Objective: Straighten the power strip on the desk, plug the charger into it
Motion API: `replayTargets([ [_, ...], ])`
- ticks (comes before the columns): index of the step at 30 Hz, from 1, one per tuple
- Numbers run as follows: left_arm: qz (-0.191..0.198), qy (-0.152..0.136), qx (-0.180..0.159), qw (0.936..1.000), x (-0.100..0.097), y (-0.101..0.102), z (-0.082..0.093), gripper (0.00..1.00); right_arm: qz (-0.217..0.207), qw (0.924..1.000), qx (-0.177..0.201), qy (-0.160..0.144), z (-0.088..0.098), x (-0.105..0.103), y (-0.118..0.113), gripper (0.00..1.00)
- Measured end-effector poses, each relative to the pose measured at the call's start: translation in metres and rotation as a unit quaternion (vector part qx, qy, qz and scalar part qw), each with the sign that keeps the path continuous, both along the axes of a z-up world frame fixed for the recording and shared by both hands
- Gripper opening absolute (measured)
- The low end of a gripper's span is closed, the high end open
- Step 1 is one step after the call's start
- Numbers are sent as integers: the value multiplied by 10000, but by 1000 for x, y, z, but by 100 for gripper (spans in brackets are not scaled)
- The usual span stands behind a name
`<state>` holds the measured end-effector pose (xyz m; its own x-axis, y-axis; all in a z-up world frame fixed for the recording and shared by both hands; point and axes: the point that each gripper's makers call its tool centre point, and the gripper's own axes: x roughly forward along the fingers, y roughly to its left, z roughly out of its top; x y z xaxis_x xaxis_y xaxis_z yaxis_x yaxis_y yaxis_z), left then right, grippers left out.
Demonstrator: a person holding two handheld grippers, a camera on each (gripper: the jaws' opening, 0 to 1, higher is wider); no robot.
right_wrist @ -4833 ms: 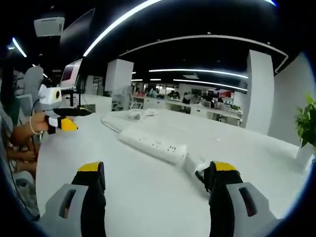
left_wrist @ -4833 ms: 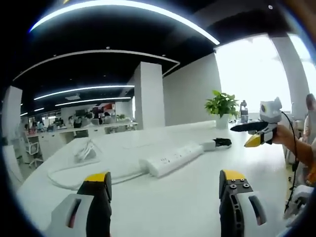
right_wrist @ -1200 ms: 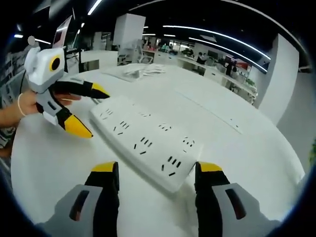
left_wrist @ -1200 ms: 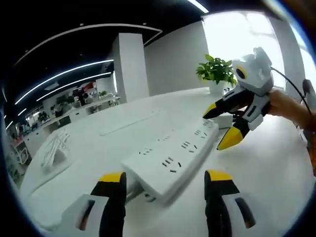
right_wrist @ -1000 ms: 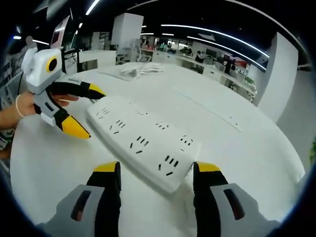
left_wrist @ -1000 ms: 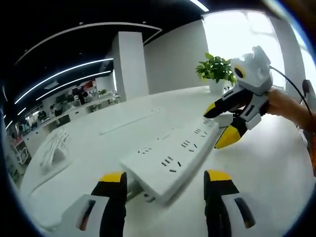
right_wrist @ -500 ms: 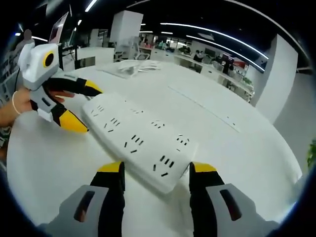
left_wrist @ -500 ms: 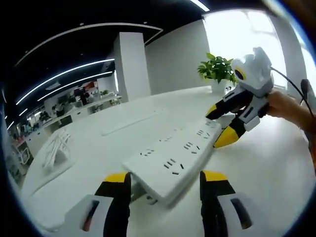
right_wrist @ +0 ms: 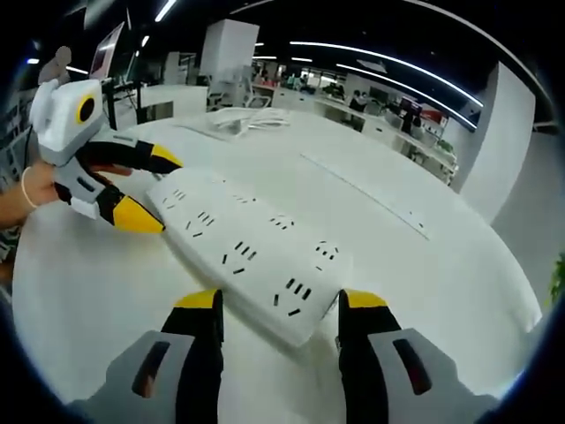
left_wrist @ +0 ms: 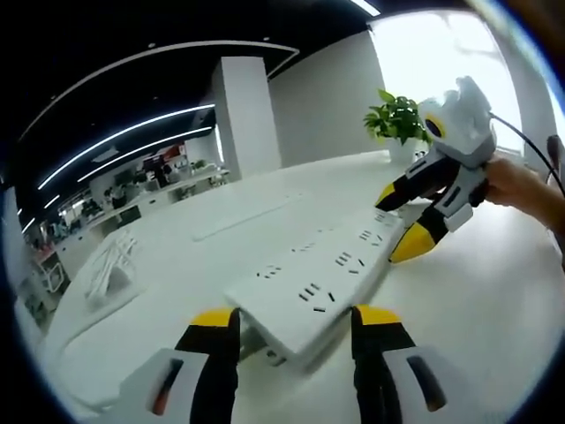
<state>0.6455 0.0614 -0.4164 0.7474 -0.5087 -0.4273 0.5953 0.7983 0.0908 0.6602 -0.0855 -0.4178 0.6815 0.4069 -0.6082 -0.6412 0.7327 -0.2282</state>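
1. White power strip [left_wrist: 311,291] lies mid-desk [left_wrist: 494,300], well clear of the edges, socket face up. Your grippers straddle one end each.
2. Left gripper [left_wrist: 294,325]: jaws either side of the near end, close to its flanks; I can't tell if they pinch. Right gripper [right_wrist: 275,306]: same story at the far end.
3. Progress: you're in the straightening step, not finished as far as I can judge.
4. Left to do: release the strip, fetch the charger, plug it in. No socket is occupied yet.

left view: close, one strip end | right view: opposite end | shared: power strip [left_wrist: 313,291]
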Motion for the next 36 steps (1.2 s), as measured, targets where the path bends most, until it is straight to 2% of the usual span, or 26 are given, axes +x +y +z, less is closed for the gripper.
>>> replayTargets([
  [19,184,4,-2,9998,3,2,0,49,168,9998,-7,54,0,9,2,51],
  [36,26,55,0,10000,11,5,0,49,30,9999,117,3,-1,10,4,51],
])
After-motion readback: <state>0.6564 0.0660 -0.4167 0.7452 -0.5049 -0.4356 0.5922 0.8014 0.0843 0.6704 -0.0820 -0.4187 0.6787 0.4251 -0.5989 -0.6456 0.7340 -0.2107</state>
